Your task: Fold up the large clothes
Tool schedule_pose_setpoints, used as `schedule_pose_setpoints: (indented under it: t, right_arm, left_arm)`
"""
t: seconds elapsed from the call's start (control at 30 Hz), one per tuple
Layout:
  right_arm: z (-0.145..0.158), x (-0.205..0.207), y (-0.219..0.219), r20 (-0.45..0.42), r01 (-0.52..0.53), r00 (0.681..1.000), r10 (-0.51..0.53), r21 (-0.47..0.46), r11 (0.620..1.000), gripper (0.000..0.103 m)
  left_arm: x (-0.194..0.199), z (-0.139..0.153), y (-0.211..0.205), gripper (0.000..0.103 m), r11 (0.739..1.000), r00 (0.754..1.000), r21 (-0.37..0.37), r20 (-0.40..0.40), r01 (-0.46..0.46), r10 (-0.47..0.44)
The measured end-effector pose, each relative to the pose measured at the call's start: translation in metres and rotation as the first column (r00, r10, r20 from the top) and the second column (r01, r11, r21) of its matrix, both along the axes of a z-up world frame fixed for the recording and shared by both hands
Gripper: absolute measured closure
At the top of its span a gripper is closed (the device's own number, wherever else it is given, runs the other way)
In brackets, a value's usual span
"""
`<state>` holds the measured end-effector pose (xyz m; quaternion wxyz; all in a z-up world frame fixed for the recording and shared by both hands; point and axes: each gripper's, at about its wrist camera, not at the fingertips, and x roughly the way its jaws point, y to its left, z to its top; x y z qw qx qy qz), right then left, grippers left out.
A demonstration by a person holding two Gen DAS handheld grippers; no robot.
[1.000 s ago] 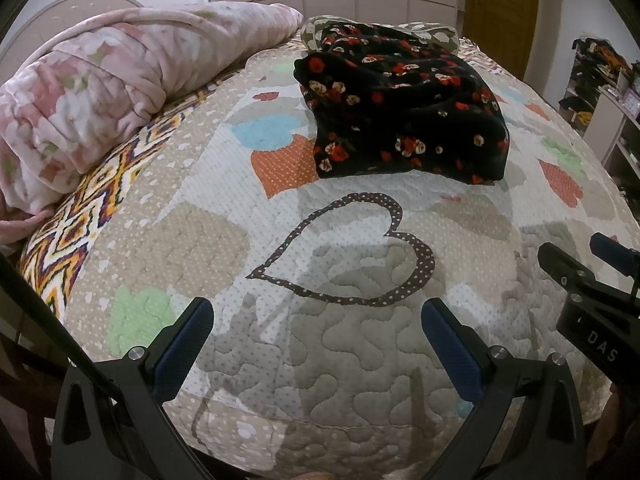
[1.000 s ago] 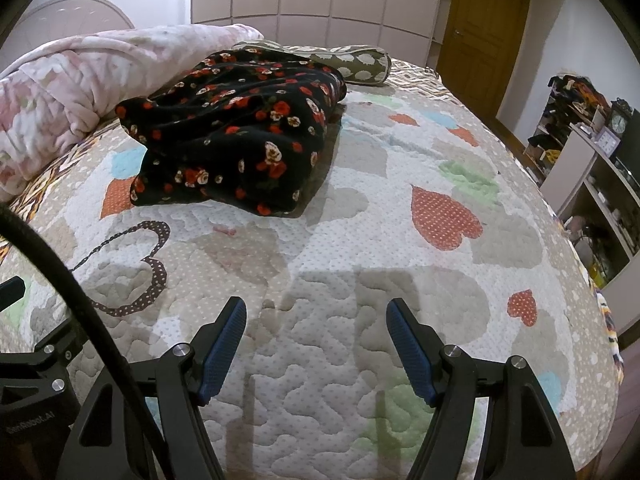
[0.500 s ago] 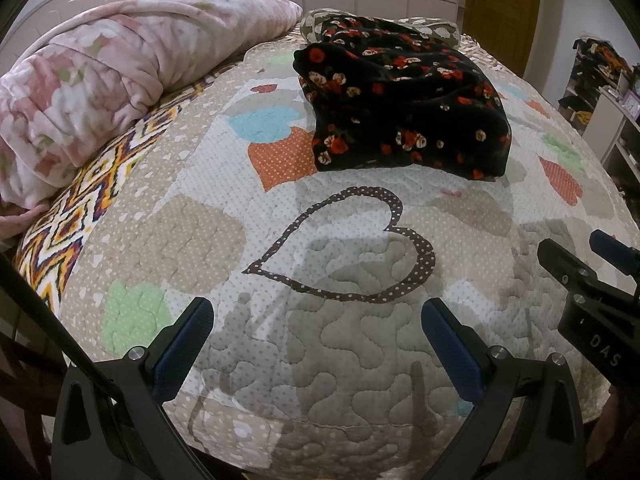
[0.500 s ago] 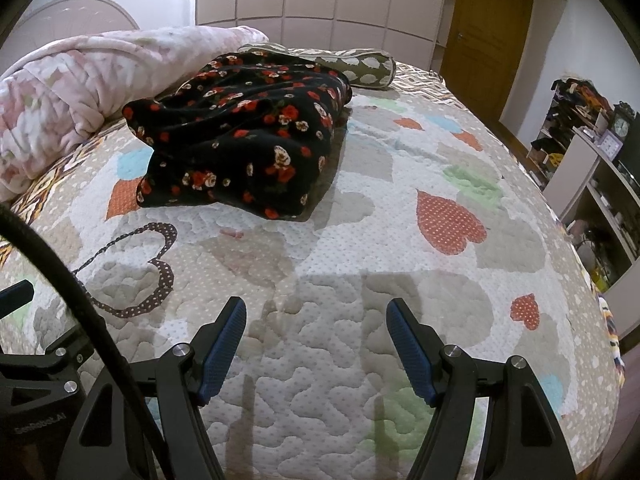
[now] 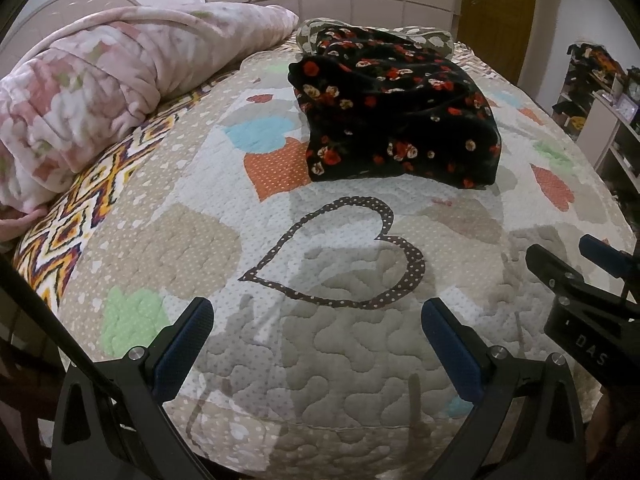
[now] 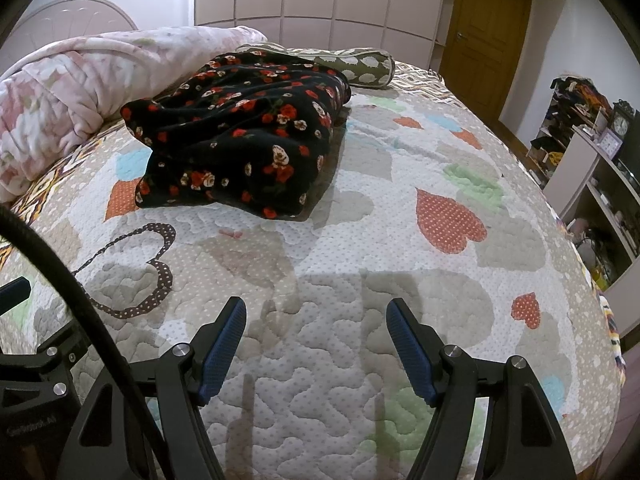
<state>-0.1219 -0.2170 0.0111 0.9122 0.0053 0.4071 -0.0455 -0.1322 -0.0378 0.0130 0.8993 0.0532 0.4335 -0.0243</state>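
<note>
A black garment with red and cream flowers lies folded in a thick bundle on the quilted bed, far from both grippers; it also shows in the right wrist view. My left gripper is open and empty, low over the near end of the bed by a dotted heart outline. My right gripper is open and empty over the quilt, to the right of the left one; its fingers show at the right edge of the left wrist view.
A rolled pink floral blanket lies along the left side of the bed. A green patterned pillow sits behind the garment. Shelves with clutter stand to the right, a wooden door at the back.
Both grippers have moved slightly forward toward the garment and stayed open. The garment has not moved.
</note>
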Motion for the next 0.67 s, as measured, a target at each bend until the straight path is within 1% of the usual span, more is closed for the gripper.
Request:
schedule_pose_setpoints:
  t: [0.67]
  right_arm:
    - [-0.0004, 0.0003, 0.0042, -0.002, -0.012, 1.000, 0.012, 0.003, 1.000, 0.026]
  left_arm:
    - [-0.0004, -0.0012, -0.0039, 0.000, 1.000, 1.000, -0.015, -0.006, 0.015, -0.015]
